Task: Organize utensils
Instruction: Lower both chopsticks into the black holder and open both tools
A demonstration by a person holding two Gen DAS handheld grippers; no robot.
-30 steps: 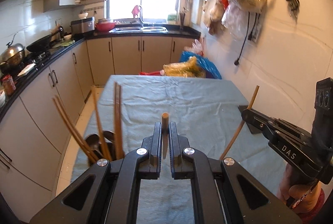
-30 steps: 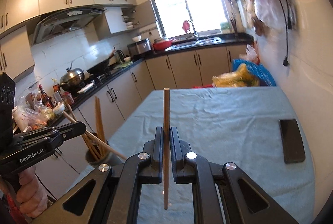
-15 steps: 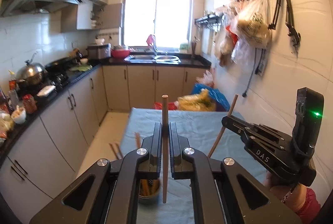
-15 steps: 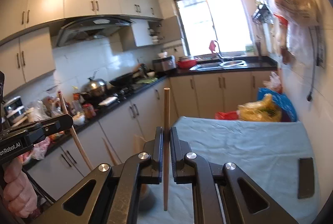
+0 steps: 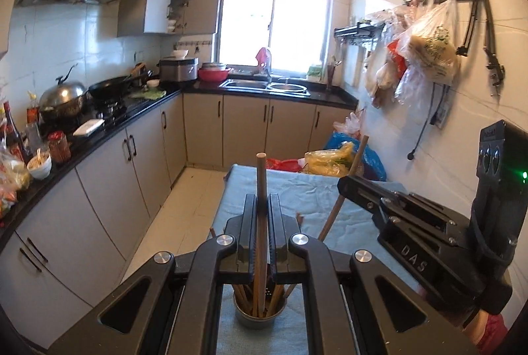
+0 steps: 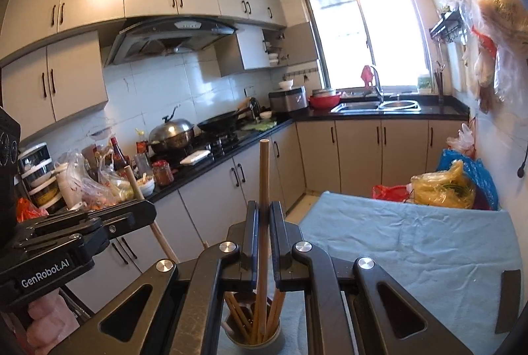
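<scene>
My left gripper (image 5: 262,198) is shut on a wooden chopstick (image 5: 260,170) held upright. Its lower end hangs over a metal cup (image 5: 257,322) with several chopsticks in it, seen low between the gripper's arms. The cup stands on the blue-clothed table (image 5: 297,186). My right gripper (image 6: 264,206) is shut on a second upright chopstick (image 6: 264,163) above the same cup (image 6: 254,346). Each view shows the other gripper beside it: the right gripper (image 5: 345,186) with its stick (image 5: 358,153), and the left gripper (image 6: 150,213) with its stick (image 6: 132,177).
A dark flat phone (image 6: 510,299) lies at the table's right edge. Plastic bags (image 6: 442,186) sit past the far end of the table. A crowded counter with pots (image 6: 171,134) runs along the left, and more bags (image 5: 425,51) hang on the right wall.
Both grippers have risen and drawn back with their chopsticks. The cup, earlier left of the left gripper, now shows directly below both grippers.
</scene>
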